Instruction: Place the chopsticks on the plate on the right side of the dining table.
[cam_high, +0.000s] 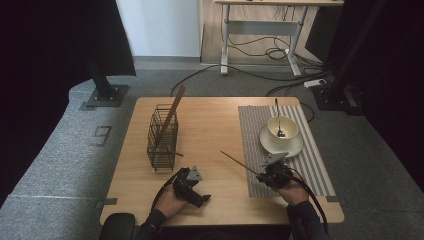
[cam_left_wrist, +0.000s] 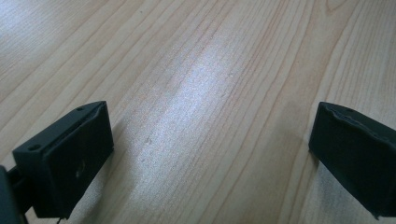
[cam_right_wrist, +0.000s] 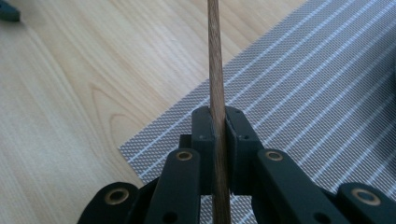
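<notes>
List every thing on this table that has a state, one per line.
right gripper: jaws shut on the chopstick
chopstick: held, tip pointing towards the wire basket
left gripper: jaws open, nothing between them
wire basket: upright, one stick leaning in it
cup: upright on its saucer, utensil inside
placemat: lying flat

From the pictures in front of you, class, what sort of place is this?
Probably a lab or office set up for recording: a small wooden table stands on grey carpet, cables trail under a desk behind, and black stands flank it.
</notes>
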